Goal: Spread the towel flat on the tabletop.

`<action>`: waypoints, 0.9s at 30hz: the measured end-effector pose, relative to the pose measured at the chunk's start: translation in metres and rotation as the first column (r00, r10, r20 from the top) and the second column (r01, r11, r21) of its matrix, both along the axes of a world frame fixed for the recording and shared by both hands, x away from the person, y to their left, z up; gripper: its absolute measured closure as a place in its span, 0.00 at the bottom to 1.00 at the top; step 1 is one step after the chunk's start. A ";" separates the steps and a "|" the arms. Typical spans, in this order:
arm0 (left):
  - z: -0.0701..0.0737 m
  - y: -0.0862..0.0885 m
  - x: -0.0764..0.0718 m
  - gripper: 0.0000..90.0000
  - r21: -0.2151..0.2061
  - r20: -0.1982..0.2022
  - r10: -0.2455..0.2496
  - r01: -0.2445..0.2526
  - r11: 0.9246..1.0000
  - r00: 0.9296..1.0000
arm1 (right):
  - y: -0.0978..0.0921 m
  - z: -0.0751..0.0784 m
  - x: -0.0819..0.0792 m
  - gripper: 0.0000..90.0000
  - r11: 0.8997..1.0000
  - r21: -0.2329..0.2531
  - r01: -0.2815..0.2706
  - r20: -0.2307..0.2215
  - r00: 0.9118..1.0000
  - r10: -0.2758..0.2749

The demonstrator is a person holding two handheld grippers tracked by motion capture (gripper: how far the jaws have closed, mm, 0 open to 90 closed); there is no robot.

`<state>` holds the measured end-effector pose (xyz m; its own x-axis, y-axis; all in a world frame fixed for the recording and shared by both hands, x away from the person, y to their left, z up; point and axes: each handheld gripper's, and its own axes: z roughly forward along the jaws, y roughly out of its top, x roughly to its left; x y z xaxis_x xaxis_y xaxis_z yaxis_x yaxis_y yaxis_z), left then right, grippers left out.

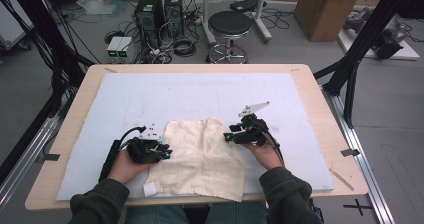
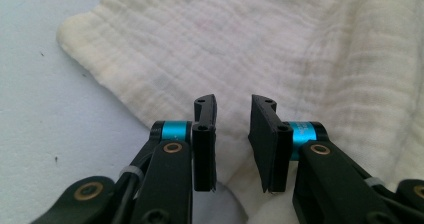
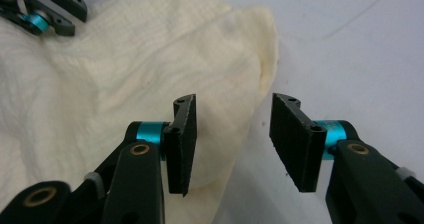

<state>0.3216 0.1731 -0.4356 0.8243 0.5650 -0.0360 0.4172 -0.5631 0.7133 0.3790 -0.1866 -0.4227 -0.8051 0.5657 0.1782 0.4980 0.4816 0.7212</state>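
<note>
cloth between claws | left claw over edge (parted)

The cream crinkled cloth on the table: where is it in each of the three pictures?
High view: cream crinkled cloth lies low centre, between both tongs.
Left gripper view: it spreads across the upper right.
Right gripper view: it covers the left half.
Shared landmark: the pale blue foam mat beneath it.
</note>
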 end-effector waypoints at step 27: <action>0.000 0.001 0.000 0.80 -0.004 -0.006 -0.003 0.003 1.000 1.000 | 0.026 0.020 -0.010 0.74 0.995 -0.002 -0.104 0.041 0.994 0.104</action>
<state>0.3221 0.1739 -0.4358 0.8257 0.5624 -0.0435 0.4200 -0.5615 0.7130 0.3691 -0.1605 -0.4029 -0.8663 0.4785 0.1435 0.4149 0.5292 0.7402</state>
